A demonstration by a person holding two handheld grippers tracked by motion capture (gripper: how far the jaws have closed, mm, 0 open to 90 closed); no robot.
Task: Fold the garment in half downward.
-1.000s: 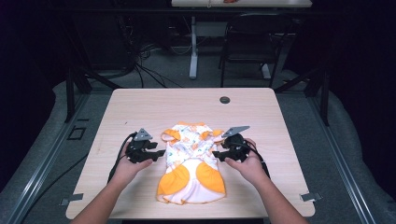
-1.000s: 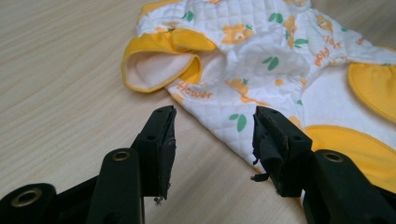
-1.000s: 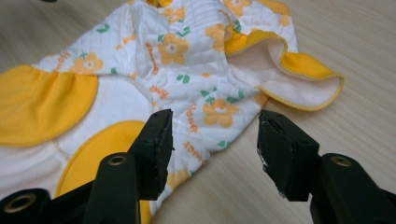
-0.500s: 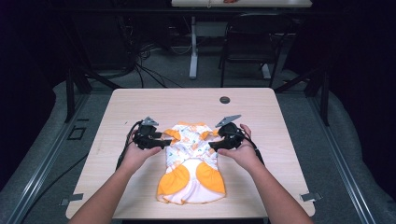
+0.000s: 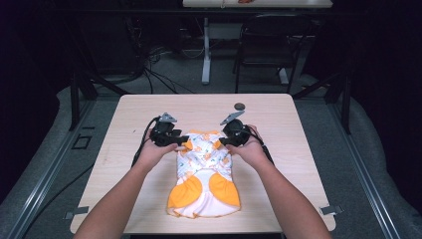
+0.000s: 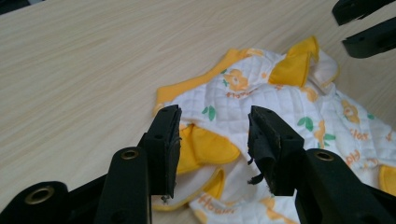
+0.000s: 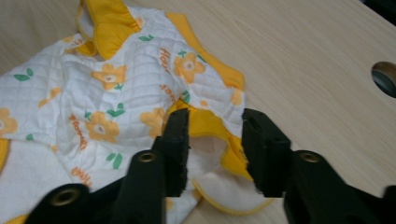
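- My left hand-held gripper [image 5: 180, 140] and right hand-held gripper [image 5: 222, 141] have moved forward since a second ago.
- Both gape open, empty, straddling folded sleeves.
- The baby garment [image 5: 203, 174] lies between them on the worktop [image 5: 124, 124]; I judge another fold comes next.

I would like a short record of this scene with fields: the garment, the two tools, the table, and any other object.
garment: white quilted baby garment with orange flower print and orange trim, lying on the table
left tool: left tool open, jaws over the garment's orange edge
right tool: right tool open, jaws over the orange-trimmed edge
table: light wooden table
other object: small dark round thing near the far edge, nature unclear
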